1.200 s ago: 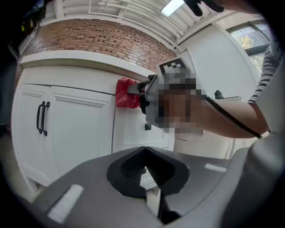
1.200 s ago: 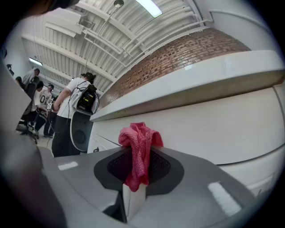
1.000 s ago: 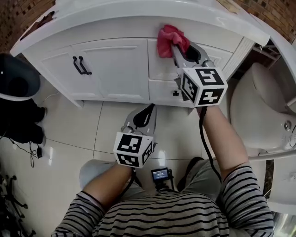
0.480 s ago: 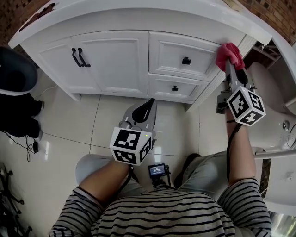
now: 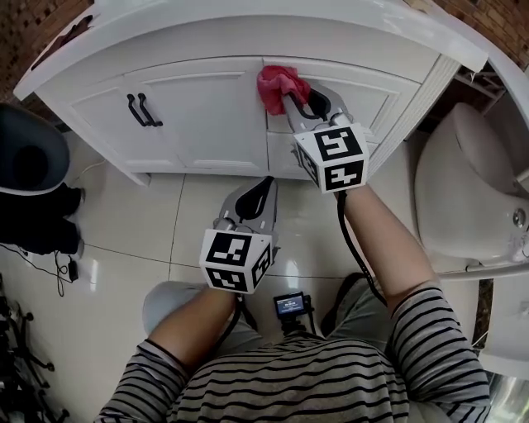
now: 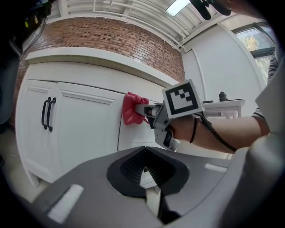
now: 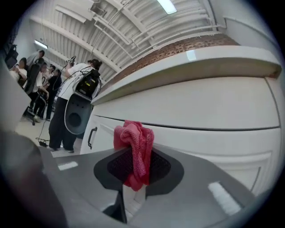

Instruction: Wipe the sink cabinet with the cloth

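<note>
A white sink cabinet [image 5: 207,116] with two doors and drawers stands under a white countertop [image 5: 248,21]. My right gripper [image 5: 289,101] is shut on a red cloth [image 5: 277,87], which presses against the top drawer front just right of the doors. In the right gripper view the cloth [image 7: 134,151] bunches between the jaws in front of the cabinet [image 7: 213,111]. My left gripper [image 5: 263,192] hangs shut and empty over the floor tiles, below the cabinet; its view shows the cloth [image 6: 131,109] and the right gripper [image 6: 149,110] ahead.
Black door handles [image 5: 140,110] sit on the left doors. A dark round bin [image 5: 25,153] stands at the left, a white toilet [image 5: 471,198] at the right. People [image 7: 67,102] stand beyond the cabinet's left end. A small camera [image 5: 289,307] sits at my waist.
The right gripper has swept the cloth left, from the cabinet's right corner back to the top drawer's left end. The left gripper has stayed in place.
</note>
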### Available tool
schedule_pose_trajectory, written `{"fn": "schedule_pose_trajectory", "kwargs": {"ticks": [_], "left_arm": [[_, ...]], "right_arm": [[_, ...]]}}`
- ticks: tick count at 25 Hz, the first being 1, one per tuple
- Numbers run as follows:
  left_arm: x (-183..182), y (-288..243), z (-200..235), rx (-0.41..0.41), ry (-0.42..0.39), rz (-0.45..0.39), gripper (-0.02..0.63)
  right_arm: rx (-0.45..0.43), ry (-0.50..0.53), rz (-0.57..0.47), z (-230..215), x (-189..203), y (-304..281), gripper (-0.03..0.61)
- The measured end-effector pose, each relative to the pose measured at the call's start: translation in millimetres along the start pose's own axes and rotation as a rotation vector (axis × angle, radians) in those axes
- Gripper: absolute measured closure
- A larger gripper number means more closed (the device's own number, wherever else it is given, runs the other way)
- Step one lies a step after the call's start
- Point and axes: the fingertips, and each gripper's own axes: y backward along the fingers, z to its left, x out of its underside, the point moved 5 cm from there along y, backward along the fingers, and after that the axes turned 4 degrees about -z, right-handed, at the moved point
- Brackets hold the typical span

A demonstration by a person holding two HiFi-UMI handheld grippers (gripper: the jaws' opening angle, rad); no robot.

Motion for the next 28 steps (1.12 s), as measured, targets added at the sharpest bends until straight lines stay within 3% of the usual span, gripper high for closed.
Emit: {"fn": "schedule_pose_trajectory", "kwargs": {"ticks": [3,10,13,18,20,25,28], "left_arm": [[1.0,-0.9,1.5,0.008,0.011,0.003,0.615],[11.0,-8.1,-6.3,0.024,0.001,0.033,0.615],[13.7,-8.6,-7.8,0.024,-0.004,0.041,0.617],[13.0,-7.0,-7.5,0.024,0.001,0.038,0.617],[11.5,-5.8,-8.2,0.026,0.009,0.034,0.615],[3.1,-1.1,-6.1,0.017,0.021,0.007,0.615],[1.1,2.1,-0.9,0.004,0.019,-0.003,0.615]], "right_arm": [[0.070,-0.021,0.022,-32.8,11.0,23.4,0.505],[0.211,-0.223,0.027,-107.8,31.1,92.3,0.485],[0.311,-0.308,0.025,-136.2,45.2,119.2,0.511],[0.381,-0.402,-0.001,-155.0,51.4,150.8,0.517],[0.356,-0.418,-0.006,-142.4,49.5,152.7,0.519],[0.088,-0.435,0.043,-49.9,60.5,98.6,0.520],[-0.003,-0.440,0.129,-3.9,86.9,53.6,0.522]]}}
